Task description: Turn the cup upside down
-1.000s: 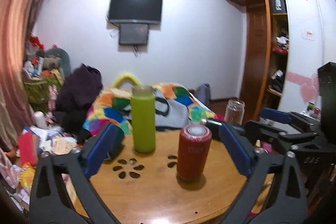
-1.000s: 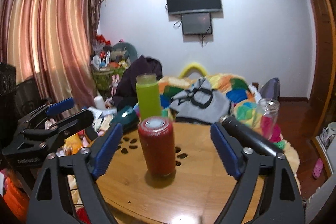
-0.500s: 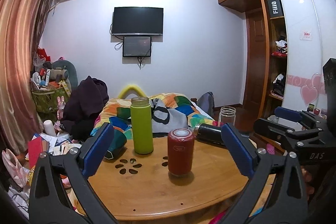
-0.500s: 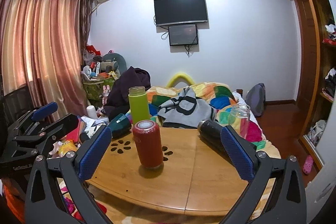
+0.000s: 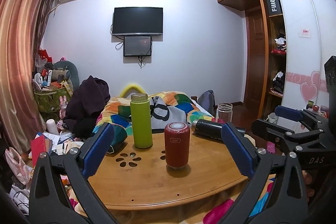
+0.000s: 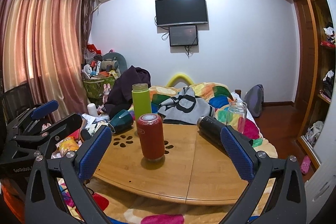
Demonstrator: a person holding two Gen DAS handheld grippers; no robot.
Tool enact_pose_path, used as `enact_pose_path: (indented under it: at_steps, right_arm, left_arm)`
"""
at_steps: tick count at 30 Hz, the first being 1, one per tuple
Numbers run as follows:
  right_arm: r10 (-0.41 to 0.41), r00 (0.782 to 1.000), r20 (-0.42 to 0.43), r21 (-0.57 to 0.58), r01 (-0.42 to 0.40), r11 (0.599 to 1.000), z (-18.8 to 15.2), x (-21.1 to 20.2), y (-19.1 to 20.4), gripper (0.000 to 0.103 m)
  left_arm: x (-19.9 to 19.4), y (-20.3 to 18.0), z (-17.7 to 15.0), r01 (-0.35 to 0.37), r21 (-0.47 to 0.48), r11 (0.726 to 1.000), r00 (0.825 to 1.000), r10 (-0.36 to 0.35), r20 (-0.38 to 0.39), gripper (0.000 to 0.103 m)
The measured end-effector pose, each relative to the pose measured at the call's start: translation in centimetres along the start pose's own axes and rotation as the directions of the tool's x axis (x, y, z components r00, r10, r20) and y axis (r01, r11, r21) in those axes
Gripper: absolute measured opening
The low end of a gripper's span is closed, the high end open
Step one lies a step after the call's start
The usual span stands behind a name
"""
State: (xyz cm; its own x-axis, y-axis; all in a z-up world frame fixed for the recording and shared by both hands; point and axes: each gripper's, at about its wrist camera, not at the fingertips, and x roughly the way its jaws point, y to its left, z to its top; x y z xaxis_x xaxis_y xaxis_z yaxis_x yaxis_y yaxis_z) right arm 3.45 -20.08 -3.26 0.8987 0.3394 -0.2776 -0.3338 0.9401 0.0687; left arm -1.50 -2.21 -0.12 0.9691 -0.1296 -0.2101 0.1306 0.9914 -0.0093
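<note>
A red cup (image 5: 177, 144) stands on its end in the middle of the round wooden table (image 5: 147, 186); it also shows in the right wrist view (image 6: 151, 136). My left gripper (image 5: 168, 152) is open and empty, held back from the table's near edge with the red cup between its fingers in view. My right gripper (image 6: 166, 154) is open and empty, also back from the table. Each gripper shows in the other's view, the right one (image 5: 294, 129) at the right, the left one (image 6: 37, 123) at the left.
A tall green bottle (image 5: 141, 121) stands behind the red cup. A black flask (image 6: 212, 129) lies on its side at the right, a clear glass jar (image 6: 237, 114) beyond it. A dark green cup (image 6: 120, 123) lies at the table's left edge. A bed with a colourful blanket (image 5: 178, 104) is behind.
Both grippers have pulled back and up from the table, so the red cup and bottles look smaller and farther. Both stay open and empty.
</note>
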Motion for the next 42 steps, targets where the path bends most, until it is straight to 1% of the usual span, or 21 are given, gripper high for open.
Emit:
enact_pose_path:
  at_steps: [19, 42]
  right_arm:
    - [-0.009, 1.0, -0.005, 0.006, 0.009, 1.0, -0.12, -0.18, -0.25, 0.103]
    - [-0.009, 1.0, -0.004, 0.012, 0.009, 1.0, 0.09, -0.22, -0.31, 0.103]
  left_arm:
    - [0.21, 0.42, -0.05, -0.015, -0.012, 1.0, 1.0, 0.015, -0.01, 0.103]
    - [0.13, 0.83, -0.12, -0.022, -0.015, 1.0, 1.0, 0.022, -0.004, 0.103]
